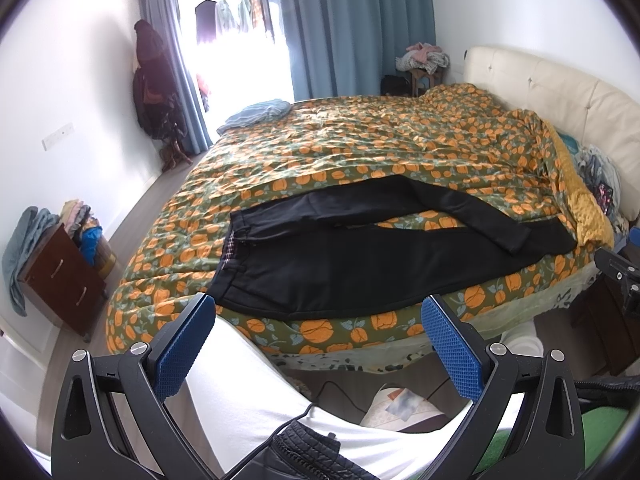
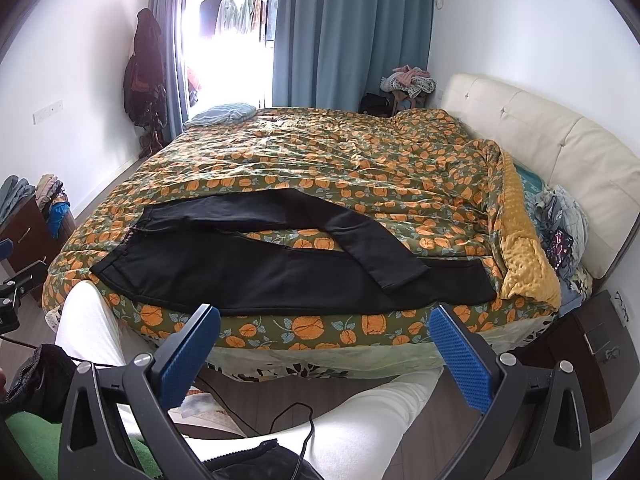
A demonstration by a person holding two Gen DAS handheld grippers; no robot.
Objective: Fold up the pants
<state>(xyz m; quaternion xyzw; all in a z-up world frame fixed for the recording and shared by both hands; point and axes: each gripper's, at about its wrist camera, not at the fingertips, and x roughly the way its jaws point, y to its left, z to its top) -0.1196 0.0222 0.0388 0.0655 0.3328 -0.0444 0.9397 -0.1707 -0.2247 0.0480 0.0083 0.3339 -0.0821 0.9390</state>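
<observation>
Nearest, the left gripper (image 1: 316,344) and right gripper (image 2: 324,352) hang with blue-padded jaws wide apart, holding nothing, above the person's white-trousered legs (image 2: 360,424). Beyond, at twelve o'clock, black fabric pants (image 2: 280,268) lie unfolded on the orange-flowered green quilt (image 2: 360,160), one leg crossing the other. Folding looks not yet begun; next, likely reaching for waistband and hem.

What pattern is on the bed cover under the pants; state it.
Orange pumpkin-like fruits with pale leaves on olive green, on the bed cover; clearest in the right wrist view.

Both wrist views face bed (image 1: 360,148) from near side edge; share bed, curtains (image 2: 344,32).
</observation>
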